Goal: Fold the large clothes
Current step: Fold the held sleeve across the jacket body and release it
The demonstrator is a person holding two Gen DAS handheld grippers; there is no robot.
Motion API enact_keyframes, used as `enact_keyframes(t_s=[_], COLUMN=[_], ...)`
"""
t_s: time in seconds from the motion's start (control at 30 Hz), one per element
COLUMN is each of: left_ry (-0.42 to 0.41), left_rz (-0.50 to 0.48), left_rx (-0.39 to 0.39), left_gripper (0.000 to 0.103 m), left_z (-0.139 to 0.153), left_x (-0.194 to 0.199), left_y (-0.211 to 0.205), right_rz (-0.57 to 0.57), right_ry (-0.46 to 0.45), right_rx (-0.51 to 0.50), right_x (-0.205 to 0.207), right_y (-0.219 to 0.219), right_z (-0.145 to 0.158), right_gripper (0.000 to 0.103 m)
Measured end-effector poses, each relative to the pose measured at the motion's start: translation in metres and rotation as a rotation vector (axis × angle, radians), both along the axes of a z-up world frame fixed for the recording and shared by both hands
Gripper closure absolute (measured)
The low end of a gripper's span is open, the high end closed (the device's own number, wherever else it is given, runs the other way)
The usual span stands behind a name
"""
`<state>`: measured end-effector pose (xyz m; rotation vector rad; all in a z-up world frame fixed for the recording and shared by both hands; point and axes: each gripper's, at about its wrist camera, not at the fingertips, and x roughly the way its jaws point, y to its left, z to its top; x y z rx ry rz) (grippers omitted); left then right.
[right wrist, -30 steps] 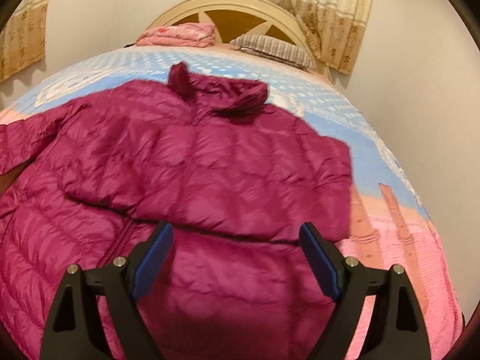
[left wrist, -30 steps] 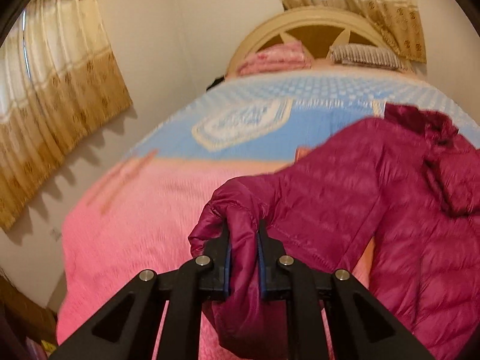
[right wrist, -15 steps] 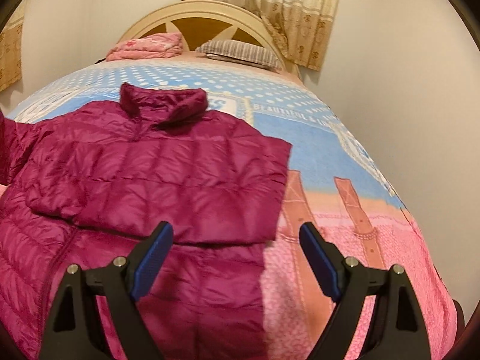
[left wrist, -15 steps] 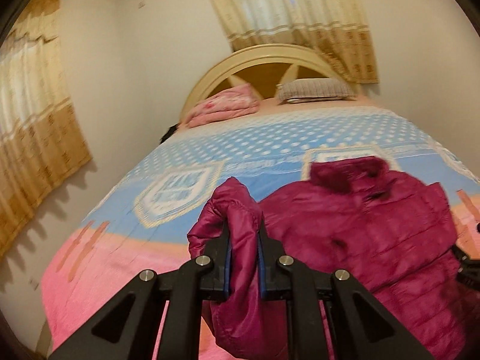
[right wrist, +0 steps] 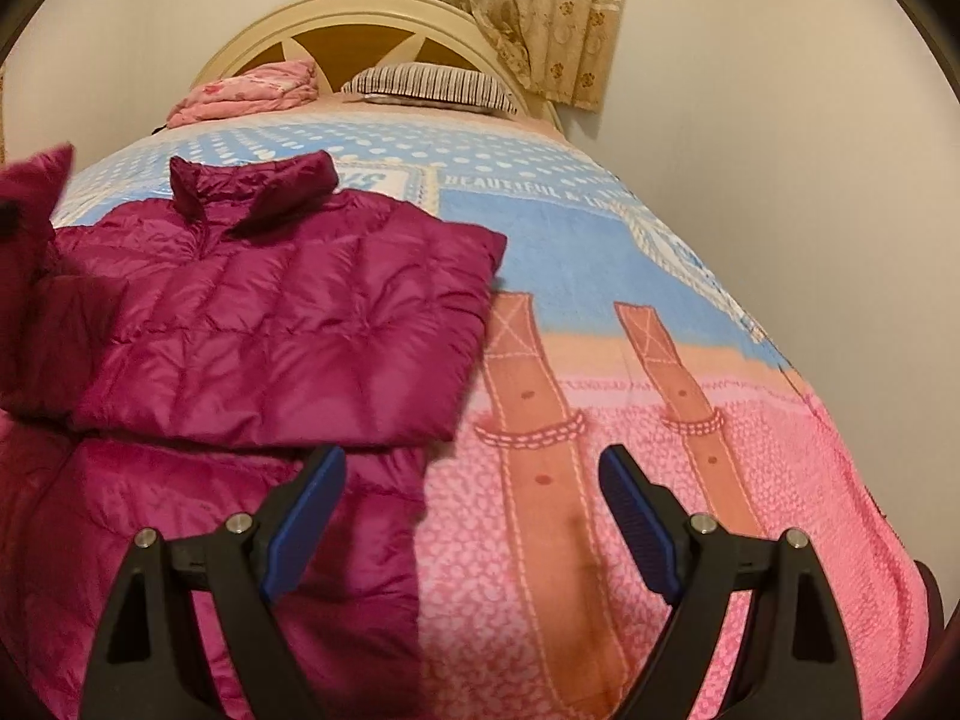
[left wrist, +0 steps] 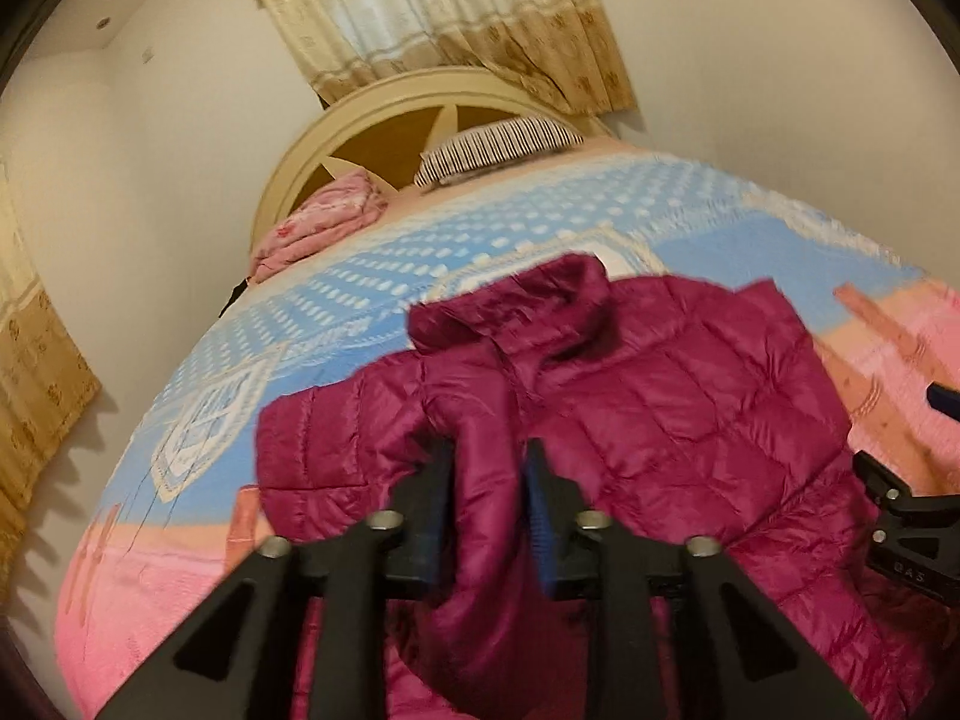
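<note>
On the bed [right wrist: 690, 252], the magenta puffer jacket [right wrist: 288, 324] lies partly folded, right side already turned in, while the left gripper [left wrist: 487, 510] clamps the left sleeve [left wrist: 480, 540] above it, right gripper [right wrist: 474, 516] spread wide and empty; remaining folds look pending.

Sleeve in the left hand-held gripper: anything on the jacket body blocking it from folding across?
Nothing visible. The left hand-held gripper is shut on the sleeve; the jacket body lies bare on the bed. The right hand-held gripper hangs open off its right edge.
</note>
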<state>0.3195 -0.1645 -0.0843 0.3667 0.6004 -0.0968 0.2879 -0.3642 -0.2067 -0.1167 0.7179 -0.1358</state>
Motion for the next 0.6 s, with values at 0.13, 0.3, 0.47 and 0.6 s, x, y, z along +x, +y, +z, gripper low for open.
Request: enact_keyframes(t_s=[0.13,0.3,0.47,0.6], left_ry=[-0.052,-0.055,-0.083,-0.083], left_rz=[0.002,-0.016,0.088,0.18], left_rx=[0.01,-0.007,-0.039,-0.043], left_gripper=[0.017,0.013,0.012,0.012], left_z=[-0.008,-0.001,0.012,0.011], left_x=[-0.009,-0.018,-0.015,-0.005], left_y=[-0.014,-0.006,0.054,0.101], right_rz=[-0.001,-0.008,0.008,0.064], right_ry=[0.017,0.02,-0.006,-0.007], right_rx=[0.017,0.01,0.048,0.085], right_x=[0.001,0.0,-0.001,0.003], right_y=[-0.005,-0.008,-0.004,0.017], right_z=[-0.008,-0.005,0.012,0.026], right_gripper=[0.015,0.015,0.015,0.015])
